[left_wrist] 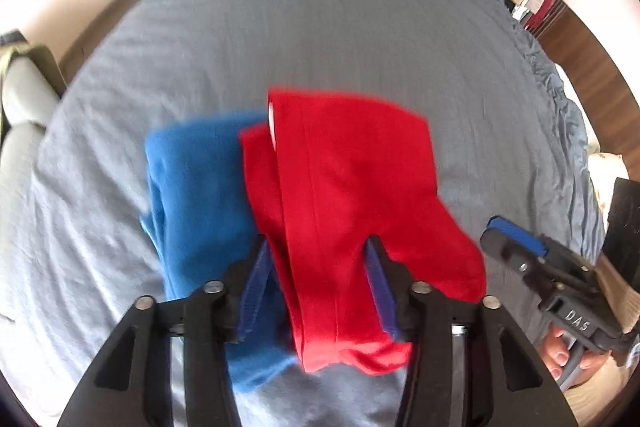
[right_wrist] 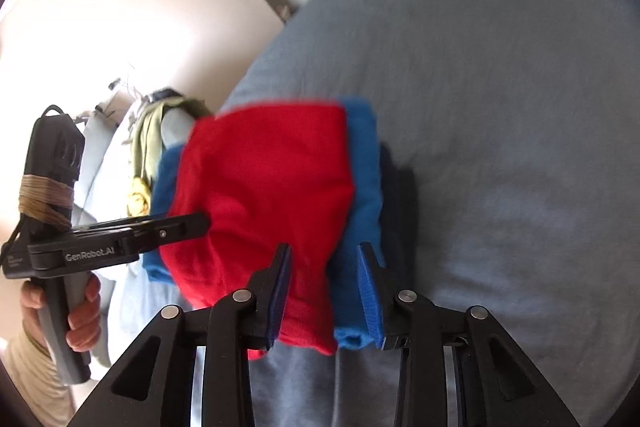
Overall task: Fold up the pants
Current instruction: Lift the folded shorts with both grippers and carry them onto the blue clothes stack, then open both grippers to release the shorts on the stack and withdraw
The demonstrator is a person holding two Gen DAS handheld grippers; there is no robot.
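We are holding a folded red fabric pair of pants (left_wrist: pixel 344 211) between the jaws of the left gripper (left_wrist: pixel 318 291), with its lower edge hanging just past the jaw roots. A folded blue fabric garment (left_wrist: pixel 200 203) lies to the left of those jaws, partly beneath the red one. In the right wrist view, the right gripper (right_wrist: pixel 325 291) is straddling both layers: red cloth against the left pad, blue cloth against the right pad. We judge this two-point hold is keeping the folded stack squared above the grey-blue bed sheet (left_wrist: pixel 320 39) for placement.

Both pairs of jaws are standing apart with cloth between them; we cannot tell whether the pads are actually pinching. Motion blur is softening the fabric edges, and the stack's underside is hidden.
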